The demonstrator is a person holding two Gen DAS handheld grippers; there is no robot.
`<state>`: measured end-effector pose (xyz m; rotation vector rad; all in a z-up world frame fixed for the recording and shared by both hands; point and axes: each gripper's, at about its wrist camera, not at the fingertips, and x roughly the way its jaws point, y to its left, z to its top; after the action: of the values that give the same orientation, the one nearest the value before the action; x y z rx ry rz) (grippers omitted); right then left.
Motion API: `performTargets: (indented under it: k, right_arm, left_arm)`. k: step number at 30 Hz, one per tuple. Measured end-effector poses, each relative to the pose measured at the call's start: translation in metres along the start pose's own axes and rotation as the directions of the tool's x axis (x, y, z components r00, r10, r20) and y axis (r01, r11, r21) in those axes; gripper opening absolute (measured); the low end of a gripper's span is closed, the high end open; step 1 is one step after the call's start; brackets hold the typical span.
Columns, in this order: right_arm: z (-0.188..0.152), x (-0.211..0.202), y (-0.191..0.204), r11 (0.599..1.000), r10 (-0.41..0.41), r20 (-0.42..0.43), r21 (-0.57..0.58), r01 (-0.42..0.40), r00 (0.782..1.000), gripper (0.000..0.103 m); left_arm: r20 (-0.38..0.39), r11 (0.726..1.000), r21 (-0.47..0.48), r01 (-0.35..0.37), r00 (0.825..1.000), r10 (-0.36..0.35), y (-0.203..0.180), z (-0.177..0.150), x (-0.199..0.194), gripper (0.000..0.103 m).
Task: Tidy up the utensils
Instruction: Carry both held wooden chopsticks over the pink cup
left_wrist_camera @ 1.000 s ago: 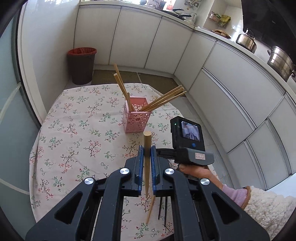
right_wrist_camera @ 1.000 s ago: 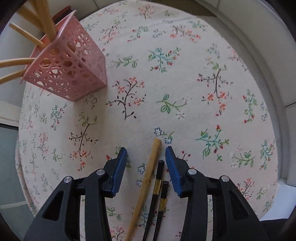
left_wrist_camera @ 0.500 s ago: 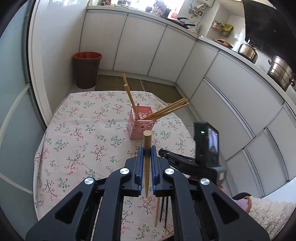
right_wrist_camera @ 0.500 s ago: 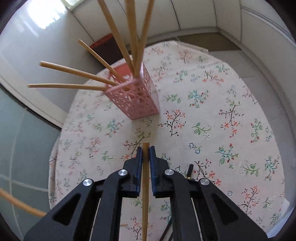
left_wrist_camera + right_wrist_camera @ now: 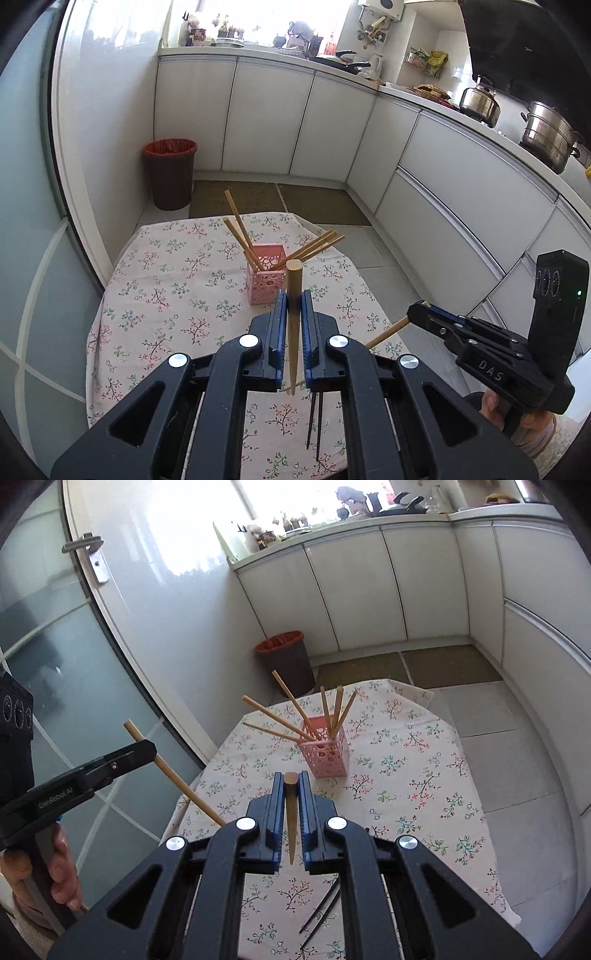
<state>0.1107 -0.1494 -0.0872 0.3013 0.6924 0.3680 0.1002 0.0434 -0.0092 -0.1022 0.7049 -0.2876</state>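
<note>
1. White kitchen cabinets (image 5: 266, 122) curve behind a bench (image 5: 166, 280) under a flowered cloth.
2. Near the bench's middle stands a pink perforated holder (image 5: 266, 273), with several wooden chopsticks (image 5: 275, 720) leaning out of it in different directions.
3. Above the bench's near part, the left claw (image 5: 293, 310) is clenched on a wooden chopstick (image 5: 294, 280), thick end up and taper pointing down between the blue pads.
4. To its right, the right claw (image 5: 291, 794) grips another wooden chopstick (image 5: 290, 805) the same way, clear of the cloth.
5. Two black chopsticks (image 5: 321, 910) lie on the cloth at the near edge, close together and seemingly touching, though the claw bodies partly hide them.
6. A dark bin with a red liner (image 5: 170, 173) stands on the floor beyond the bench.
</note>
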Motion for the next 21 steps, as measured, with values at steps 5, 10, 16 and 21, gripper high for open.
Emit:
performTargets:
  k: [5,10,16,21]
  right_arm:
    - [0.027,-0.034,-0.001,1.0,0.014,0.086,0.019,-0.016,0.996,0.008]
    - [0.048,-0.057,-0.009,1.0,0.01,0.155,0.026,-0.015,0.988,0.008]
    - [0.052,-0.063,-0.025,0.998,0.013,0.173,0.065,-0.025,0.985,0.008]
    - [0.051,-0.051,-0.038,0.996,0.008,0.15,0.086,-0.021,0.989,0.008]
  left_arm:
    - [0.045,0.999,0.035,-0.018,0.999,0.016,-0.014,0.025,-0.013,0.007]
    - [0.095,0.998,0.046,-0.033,0.995,0.029,-0.023,0.051,-0.02,0.007]
    - [0.177,0.997,0.007,-0.077,0.981,0.074,-0.026,0.091,0.001,0.007]
    - [0.186,0.994,-0.04,-0.106,0.976,0.111,-0.023,0.119,0.051,0.007]
